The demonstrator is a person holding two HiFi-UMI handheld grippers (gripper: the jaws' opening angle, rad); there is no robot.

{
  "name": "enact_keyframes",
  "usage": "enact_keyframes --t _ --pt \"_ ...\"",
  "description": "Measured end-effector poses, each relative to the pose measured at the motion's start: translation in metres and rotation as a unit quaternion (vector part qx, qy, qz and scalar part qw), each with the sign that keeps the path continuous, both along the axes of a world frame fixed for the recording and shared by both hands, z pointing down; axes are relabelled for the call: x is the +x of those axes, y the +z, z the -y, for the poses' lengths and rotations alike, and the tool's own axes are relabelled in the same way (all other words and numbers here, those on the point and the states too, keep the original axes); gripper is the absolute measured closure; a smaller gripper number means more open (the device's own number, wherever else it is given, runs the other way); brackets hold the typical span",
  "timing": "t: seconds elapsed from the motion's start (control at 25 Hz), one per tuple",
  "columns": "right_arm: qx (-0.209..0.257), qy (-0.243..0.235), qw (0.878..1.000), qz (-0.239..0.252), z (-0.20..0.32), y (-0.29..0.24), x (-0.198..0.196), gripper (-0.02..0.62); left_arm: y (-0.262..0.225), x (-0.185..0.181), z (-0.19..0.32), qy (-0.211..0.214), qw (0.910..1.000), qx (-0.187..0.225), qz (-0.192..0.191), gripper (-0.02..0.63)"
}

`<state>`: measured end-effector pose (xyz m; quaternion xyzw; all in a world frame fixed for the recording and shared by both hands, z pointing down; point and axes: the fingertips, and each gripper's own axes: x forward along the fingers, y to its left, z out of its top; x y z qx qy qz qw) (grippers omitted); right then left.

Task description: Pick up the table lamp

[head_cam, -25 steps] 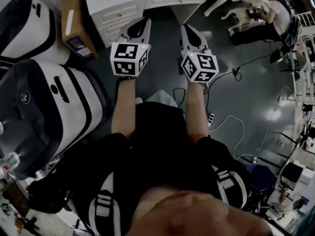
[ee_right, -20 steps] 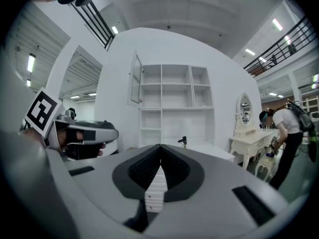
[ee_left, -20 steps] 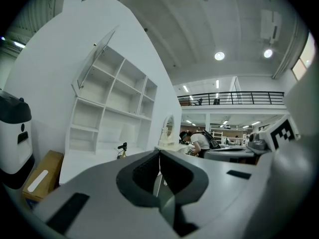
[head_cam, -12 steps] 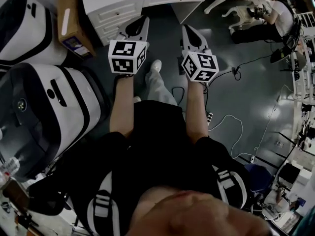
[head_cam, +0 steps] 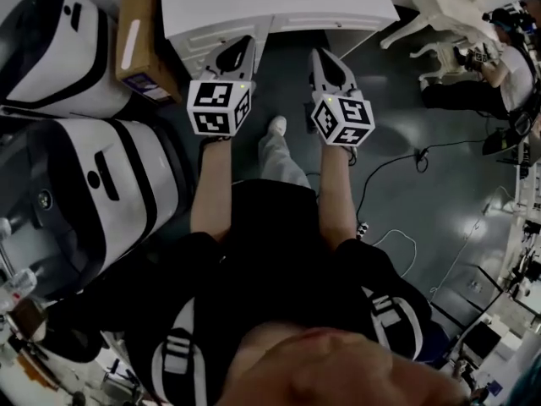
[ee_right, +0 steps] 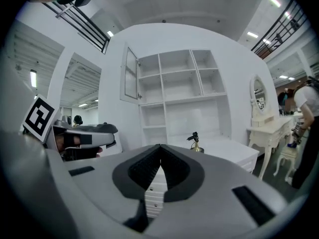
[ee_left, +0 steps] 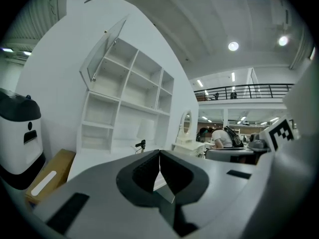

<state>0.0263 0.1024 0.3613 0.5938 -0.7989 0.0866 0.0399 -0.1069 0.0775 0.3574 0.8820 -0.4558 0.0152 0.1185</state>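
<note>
The table lamp (ee_right: pixel 194 141), small with a black head on a brass base, stands on the white desk (head_cam: pixel 279 2) under open shelves; in the left gripper view the lamp (ee_left: pixel 141 145) shows as a small dark shape. My left gripper (head_cam: pixel 250 42) and right gripper (head_cam: pixel 318 56) are held side by side, pointing at the desk's front edge, well short of the lamp. Both have their jaws closed tip to tip with nothing between them, as the left gripper (ee_left: pixel 159 154) and right gripper (ee_right: pixel 160 147) show in their own views.
Two large white-and-black machines (head_cam: pixel 80 189) stand at the left, with a cardboard box (head_cam: pixel 139 36) beside the desk. A white dressing table with a mirror (ee_right: pixel 261 116) is at the right. A person sits at the far right (head_cam: pixel 499 57). Cables (head_cam: pixel 397 163) lie on the floor.
The person has stepped forward, one foot now showing ahead. Both grippers have moved toward the desk, whose top now fills more of the head view. Both jaws stay shut.
</note>
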Motion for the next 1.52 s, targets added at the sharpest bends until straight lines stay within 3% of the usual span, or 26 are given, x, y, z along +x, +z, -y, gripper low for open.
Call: enact_keyframes --t 0.36,0.72,0.92,1.36,1.52 --pt "-0.023 0.024 0.999 0.007 0.080 0.012 0.072 0.577 0.014 0.065 0.084 0.007 0.9998 -0.015 -0.008 0.595" --pt "0.000 0.098 0.995 0.034 0.130 -0.007 0.199 0.577 0.000 0.171 0.157 0.051 0.9987 0.004 -0.002 0.595" --pt "0.008 0.097 0.994 0.051 0.152 -0.003 0.214 0.577 0.011 0.189 0.186 0.046 0.9981 -0.005 0.042 0.595" --pt "0.009 0.082 0.994 0.066 0.173 0.003 0.223 0.577 0.011 0.210 0.217 0.034 0.9982 0.010 0.048 0.595" --pt "-0.025 0.058 0.996 0.065 0.179 0.033 0.204 0.577 0.041 0.201 0.219 0.026 0.9985 -0.018 0.044 0.597"
